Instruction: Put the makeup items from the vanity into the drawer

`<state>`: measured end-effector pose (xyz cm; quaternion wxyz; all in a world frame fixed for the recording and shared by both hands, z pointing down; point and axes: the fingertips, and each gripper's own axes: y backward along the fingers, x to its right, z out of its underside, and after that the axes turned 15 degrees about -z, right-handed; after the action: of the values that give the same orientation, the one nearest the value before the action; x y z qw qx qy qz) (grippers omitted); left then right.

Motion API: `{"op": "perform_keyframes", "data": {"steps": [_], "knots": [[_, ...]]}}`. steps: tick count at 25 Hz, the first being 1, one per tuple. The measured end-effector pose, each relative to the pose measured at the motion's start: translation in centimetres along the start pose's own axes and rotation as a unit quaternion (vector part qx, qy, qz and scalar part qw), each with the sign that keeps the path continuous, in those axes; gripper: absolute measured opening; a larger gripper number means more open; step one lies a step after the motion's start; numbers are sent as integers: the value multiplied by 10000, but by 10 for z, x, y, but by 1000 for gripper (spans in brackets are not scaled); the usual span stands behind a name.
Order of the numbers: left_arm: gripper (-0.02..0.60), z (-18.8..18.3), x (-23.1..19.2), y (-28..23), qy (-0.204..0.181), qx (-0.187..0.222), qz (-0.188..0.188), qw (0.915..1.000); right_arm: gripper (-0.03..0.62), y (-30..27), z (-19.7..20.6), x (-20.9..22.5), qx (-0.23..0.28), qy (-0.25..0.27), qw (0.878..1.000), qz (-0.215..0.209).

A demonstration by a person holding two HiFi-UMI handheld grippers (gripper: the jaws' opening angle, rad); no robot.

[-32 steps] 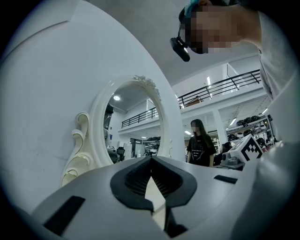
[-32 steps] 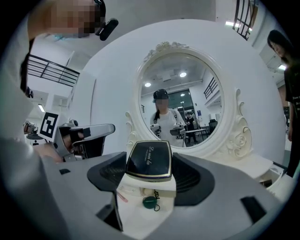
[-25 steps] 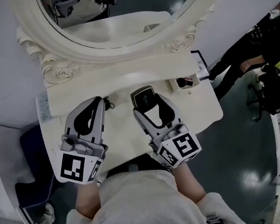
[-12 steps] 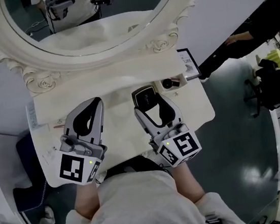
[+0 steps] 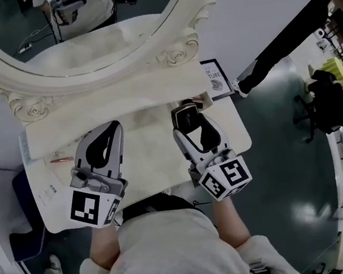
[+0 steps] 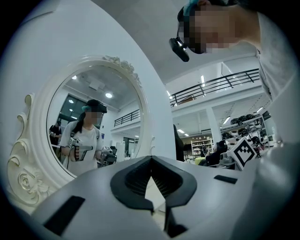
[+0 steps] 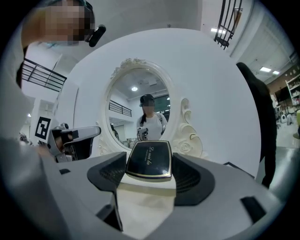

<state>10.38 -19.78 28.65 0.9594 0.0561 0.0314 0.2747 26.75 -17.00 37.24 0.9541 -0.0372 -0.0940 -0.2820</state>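
Shifted rightward, right gripper point(image 5: 190, 123), black compact point(image 7: 150, 159) clamped between its jaws

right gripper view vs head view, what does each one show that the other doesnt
Only the right gripper view shows the gold script on the lid of the black square gold-rimmed compact. Only the head view shows the thin reddish pencil-like stick on the cream vanity top, the black-framed white card, and the left gripper with its jaws together on nothing. Both show the compact held in the right gripper, and the oval mirror's carved cream frame.
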Motion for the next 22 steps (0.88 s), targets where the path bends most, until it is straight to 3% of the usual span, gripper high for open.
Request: {"op": "perform_keyframes", "data": {"steps": [10,22], "knots": [[15,13,24,-21,-40,-89,-221,9997,296,20,16,60,-374,-19,9992,145],[15,24,34,-32,-120,-215,-498,9985,296,24,62,110,-1327,-503,9898,104]]}}
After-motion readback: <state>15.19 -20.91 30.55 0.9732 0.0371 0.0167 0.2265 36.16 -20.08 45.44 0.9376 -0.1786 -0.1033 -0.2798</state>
